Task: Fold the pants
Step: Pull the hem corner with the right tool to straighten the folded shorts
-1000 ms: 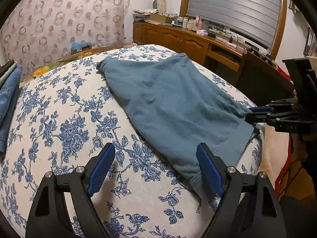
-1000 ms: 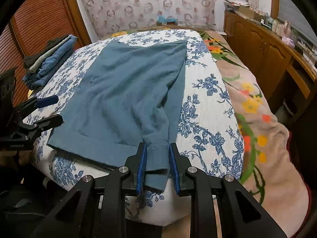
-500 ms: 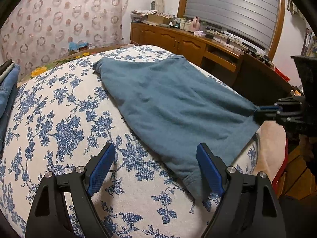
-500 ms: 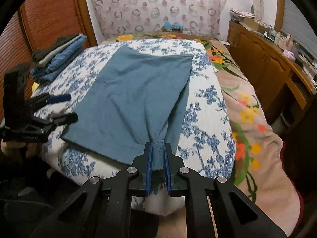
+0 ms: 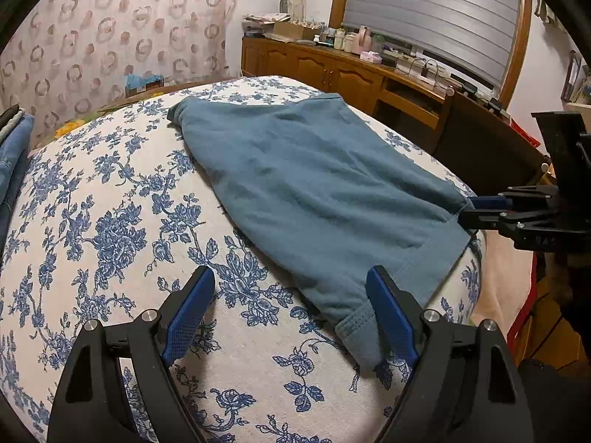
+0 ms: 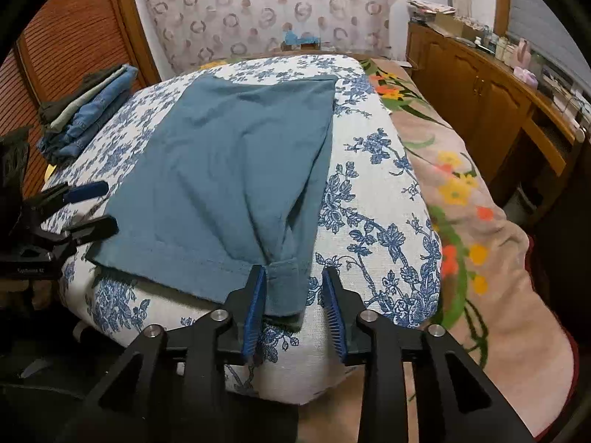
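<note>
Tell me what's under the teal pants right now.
The teal pants lie flat on the blue floral cushion, with the hem corner hanging over its front edge between the open right hand-held gripper fingers. Whatever else lies beneath is covered.

Both handheld tools are matte black plastic. The left gripper (image 5: pixel 291 310) has two angled arms with triangular cut-outs, round silver screw heads at the joints, and textured blue pads (image 5: pixel 188 315) lining its fingers. The right gripper (image 6: pixel 295 306) looks the same: black arms, silver screws, ribbed blue pads (image 6: pixel 255 313). Small pale lettering marks each body, too blurred to read.
</note>
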The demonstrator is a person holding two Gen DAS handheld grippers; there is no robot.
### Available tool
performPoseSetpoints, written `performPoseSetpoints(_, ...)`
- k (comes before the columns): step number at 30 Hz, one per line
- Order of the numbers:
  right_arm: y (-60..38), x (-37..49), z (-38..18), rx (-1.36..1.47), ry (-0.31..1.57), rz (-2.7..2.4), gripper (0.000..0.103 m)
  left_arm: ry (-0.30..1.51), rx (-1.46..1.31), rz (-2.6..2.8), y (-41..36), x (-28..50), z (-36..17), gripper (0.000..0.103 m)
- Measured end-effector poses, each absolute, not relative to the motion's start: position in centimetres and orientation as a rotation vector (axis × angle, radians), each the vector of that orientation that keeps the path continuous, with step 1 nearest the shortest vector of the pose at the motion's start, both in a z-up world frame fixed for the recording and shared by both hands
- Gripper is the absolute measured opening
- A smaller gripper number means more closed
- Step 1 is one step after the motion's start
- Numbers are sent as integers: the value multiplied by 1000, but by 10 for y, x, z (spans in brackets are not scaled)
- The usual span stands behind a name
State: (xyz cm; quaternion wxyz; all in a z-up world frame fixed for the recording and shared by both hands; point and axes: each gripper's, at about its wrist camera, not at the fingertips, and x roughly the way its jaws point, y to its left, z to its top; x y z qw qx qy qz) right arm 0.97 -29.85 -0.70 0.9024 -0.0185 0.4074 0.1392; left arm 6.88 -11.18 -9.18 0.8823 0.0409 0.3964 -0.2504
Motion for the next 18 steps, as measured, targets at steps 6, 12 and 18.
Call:
performPoseSetpoints(6, -301, 13, -10, 7, 844, 321, 35, 832, 94, -521, -114, 68, -94, 85)
performPoseSetpoints(12, -301, 11, -10, -9, 834, 348, 23, 833, 91, -525, -115, 67, -94, 85)
performPoseSetpoints(18, -296, 6, -7, -28, 805, 360, 13, 829, 71, -534, -113, 59, -92, 85)
